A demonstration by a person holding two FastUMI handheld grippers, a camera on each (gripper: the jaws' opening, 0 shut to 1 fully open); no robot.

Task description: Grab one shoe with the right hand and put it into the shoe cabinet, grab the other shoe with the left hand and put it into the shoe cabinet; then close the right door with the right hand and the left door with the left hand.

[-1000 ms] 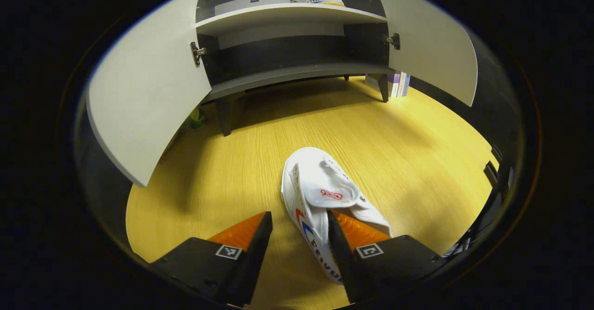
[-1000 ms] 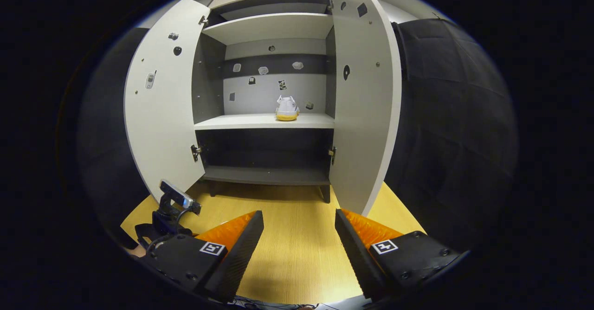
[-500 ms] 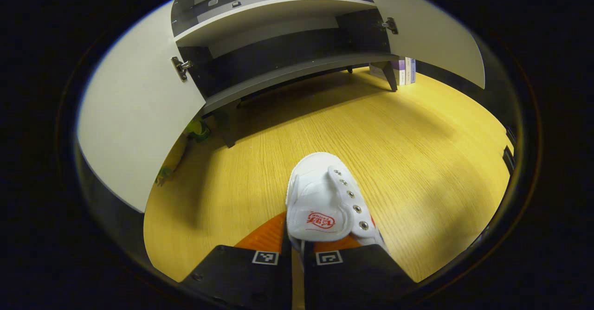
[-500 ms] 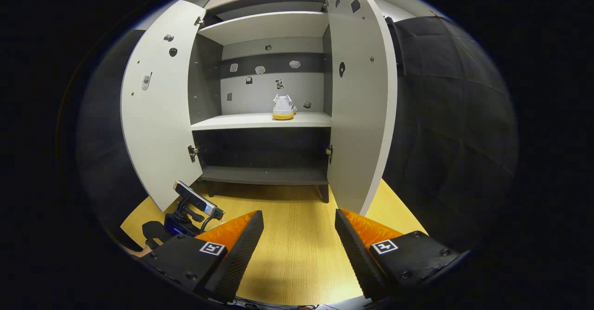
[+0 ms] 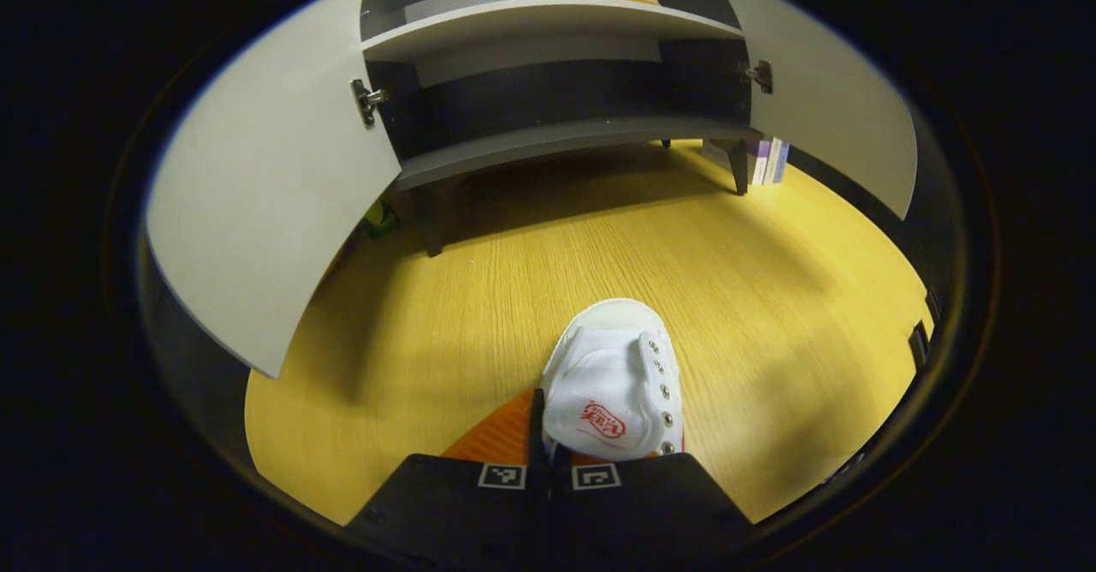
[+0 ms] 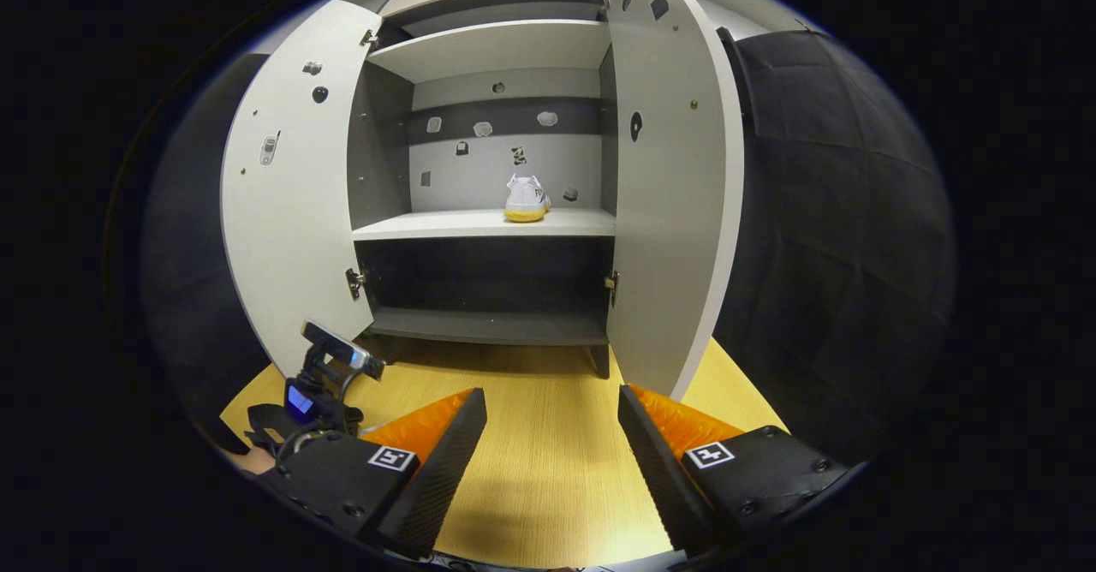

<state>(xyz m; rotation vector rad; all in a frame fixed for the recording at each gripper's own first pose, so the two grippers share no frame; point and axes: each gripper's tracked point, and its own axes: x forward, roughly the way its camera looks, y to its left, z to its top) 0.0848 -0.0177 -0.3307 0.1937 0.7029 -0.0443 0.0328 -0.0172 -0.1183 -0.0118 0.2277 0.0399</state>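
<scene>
Now | L gripper [image 5: 548,461] fingers clamped on shoe [image 5: 615,384] edge | R gripper [image 6: 552,443] fingers apart, empty | risk: thin edge grip, shoe may slip en route to cabinet [image 6: 484,223].

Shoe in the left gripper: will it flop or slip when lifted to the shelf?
The shoe looks like soft canvas, so the toe may sag a little. The left gripper seems shut on thin heel-side fabric, so the shoe may swing or pivot. It's probably light; slipping seems unlikely.
</scene>
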